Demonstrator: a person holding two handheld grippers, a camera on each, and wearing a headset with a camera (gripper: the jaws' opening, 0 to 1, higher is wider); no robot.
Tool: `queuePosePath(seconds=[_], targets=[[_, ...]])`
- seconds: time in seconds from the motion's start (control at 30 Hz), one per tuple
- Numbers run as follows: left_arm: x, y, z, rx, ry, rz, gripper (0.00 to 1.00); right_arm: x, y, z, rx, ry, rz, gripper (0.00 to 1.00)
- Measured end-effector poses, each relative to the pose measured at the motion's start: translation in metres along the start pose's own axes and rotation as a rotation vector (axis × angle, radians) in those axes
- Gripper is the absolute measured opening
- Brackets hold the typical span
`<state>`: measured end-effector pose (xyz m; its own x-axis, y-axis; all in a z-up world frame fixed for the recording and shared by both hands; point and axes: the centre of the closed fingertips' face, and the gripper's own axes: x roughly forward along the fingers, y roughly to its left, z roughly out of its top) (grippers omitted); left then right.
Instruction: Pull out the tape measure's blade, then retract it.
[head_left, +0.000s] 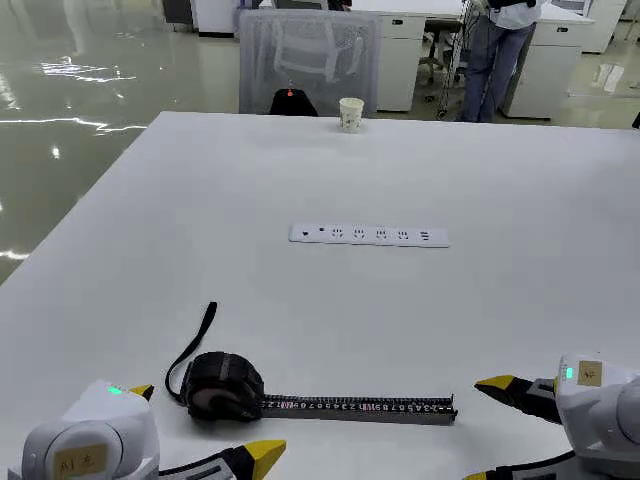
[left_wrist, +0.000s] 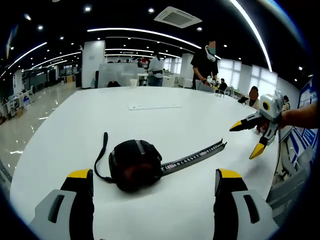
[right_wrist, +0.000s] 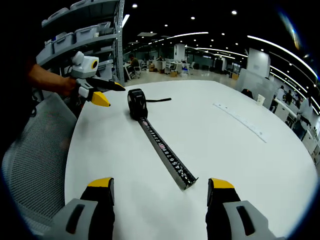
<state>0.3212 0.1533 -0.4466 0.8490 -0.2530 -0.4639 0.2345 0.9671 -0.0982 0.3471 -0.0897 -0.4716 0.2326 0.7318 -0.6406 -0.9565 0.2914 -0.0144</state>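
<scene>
While tape measure (head_left: 225, 385) lies on table (head_left: 400, 160), blade (head_left: 360, 407) extended, left tongs (left_wrist: 154, 176) spread, right tongs (right_wrist: 161, 183) spread.

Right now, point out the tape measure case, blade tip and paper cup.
tape measure case (head_left: 222, 385), head view, black housing
blade tip (right_wrist: 189, 182), right gripper view, end hook
paper cup (head_left: 351, 114), head view, side

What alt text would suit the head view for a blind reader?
A black tape measure lies on a white table, its blade pulled out to the right. The open left gripper is beside its body; the open right gripper is just past the blade's tip.
</scene>
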Motion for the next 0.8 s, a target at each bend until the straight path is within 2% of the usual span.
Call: queuePosePath(seconds=[0.13, 0.47, 0.8], targets=[[0.005, 0.001, 0.001, -0.005, -0.001, 0.001, 0.99, 0.001, -0.006, -0.001, -0.011, 0.018, 0.014, 0.69], [0.015, 0.008, 0.002, -0.025, 0.003, 0.012, 0.99, 0.008, -0.022, -0.001, -0.047, 0.064, 0.054, 0.62], [0.021, 0.016, 0.002, -0.045, 0.007, 0.025, 0.98, 0.015, -0.035, -0.002, -0.105, 0.114, 0.093, 0.47]])
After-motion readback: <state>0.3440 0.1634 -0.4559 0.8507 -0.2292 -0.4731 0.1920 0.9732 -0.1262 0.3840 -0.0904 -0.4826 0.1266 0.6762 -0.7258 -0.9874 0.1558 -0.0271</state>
